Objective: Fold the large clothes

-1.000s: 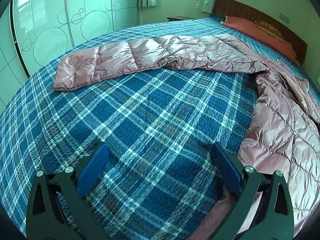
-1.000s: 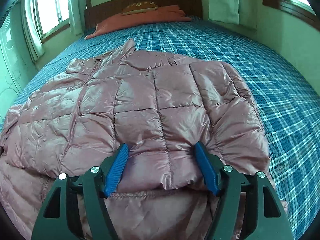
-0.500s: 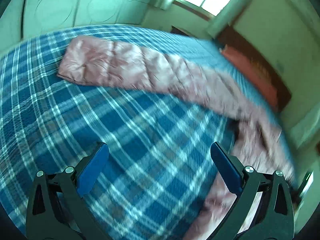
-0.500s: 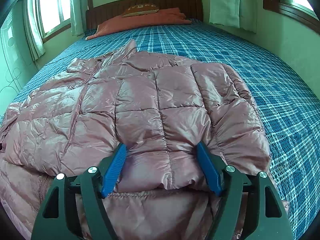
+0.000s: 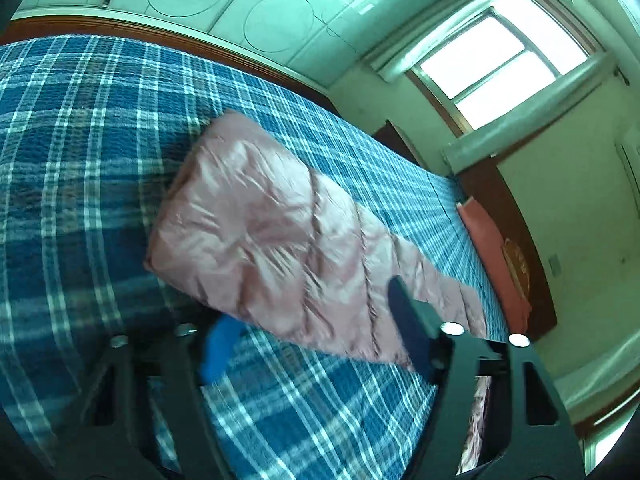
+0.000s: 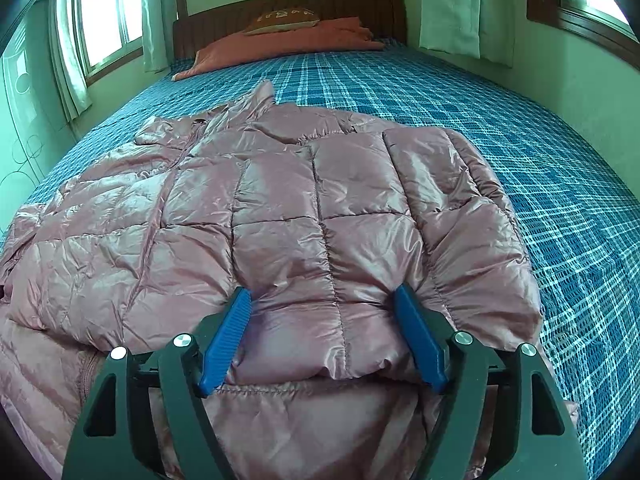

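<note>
A pink quilted puffer jacket lies on the blue plaid bed, its right side folded over the body. My right gripper rests on the near folded edge. Its blue pads stand wide apart, and the puffy fabric bulges between them without being pinched. In the left wrist view the jacket's long sleeve stretches across the bed, cuff end nearest. My left gripper is rolled to one side just short of the cuff. Its jaws are closing, the sleeve's lower edge lies between them, and the pads are not pressing on it.
A white wardrobe stands beyond the bed's far side, with a window beside it. An orange pillow lies against the wooden headboard. Bare plaid cover surrounds the sleeve. Curtains hang at both walls.
The left gripper swung and rolled toward the sleeve's cuff, which now fills the view, and its jaws narrowed. The right gripper stayed on the jacket's folded edge, its pads slightly wider.
</note>
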Demonstrator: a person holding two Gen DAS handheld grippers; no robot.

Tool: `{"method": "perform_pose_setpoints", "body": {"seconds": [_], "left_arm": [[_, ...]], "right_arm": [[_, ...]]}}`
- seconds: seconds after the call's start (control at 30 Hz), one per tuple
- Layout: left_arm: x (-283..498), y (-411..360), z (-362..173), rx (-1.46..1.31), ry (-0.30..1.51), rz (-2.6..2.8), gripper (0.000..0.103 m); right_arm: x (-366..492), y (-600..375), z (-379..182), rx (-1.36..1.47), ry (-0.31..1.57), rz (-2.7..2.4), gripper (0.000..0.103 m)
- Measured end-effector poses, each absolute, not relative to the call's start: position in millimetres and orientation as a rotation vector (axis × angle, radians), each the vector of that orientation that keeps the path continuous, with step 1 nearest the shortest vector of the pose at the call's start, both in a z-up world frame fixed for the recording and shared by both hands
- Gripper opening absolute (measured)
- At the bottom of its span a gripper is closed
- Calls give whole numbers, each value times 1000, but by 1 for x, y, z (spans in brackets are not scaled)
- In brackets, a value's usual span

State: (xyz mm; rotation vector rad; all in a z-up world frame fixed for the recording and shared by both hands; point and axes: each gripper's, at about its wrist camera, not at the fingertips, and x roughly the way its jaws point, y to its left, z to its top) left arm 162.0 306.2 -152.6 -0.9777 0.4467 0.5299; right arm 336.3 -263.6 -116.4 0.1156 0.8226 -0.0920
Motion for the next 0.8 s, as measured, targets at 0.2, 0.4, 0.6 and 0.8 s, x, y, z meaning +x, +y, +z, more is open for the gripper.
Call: {"method": "perform_pose_setpoints", "body": {"seconds": [0.2,0.4,0.6,0.8], "left_arm": [[189,320,-153,-952,480,585,10],[234,294,-108,-757,456,551,8],[305,191,-72,-519,484,345,8],[374,85,-75,-351,568,165,8]], "right_arm": [[336,-263,-117,115,822,-92,74],[336,-264,-116,113,820,-93,74],[336,-264,-117,115,820,-92,74],[336,-265,-116,120,817,-90,74]]}}
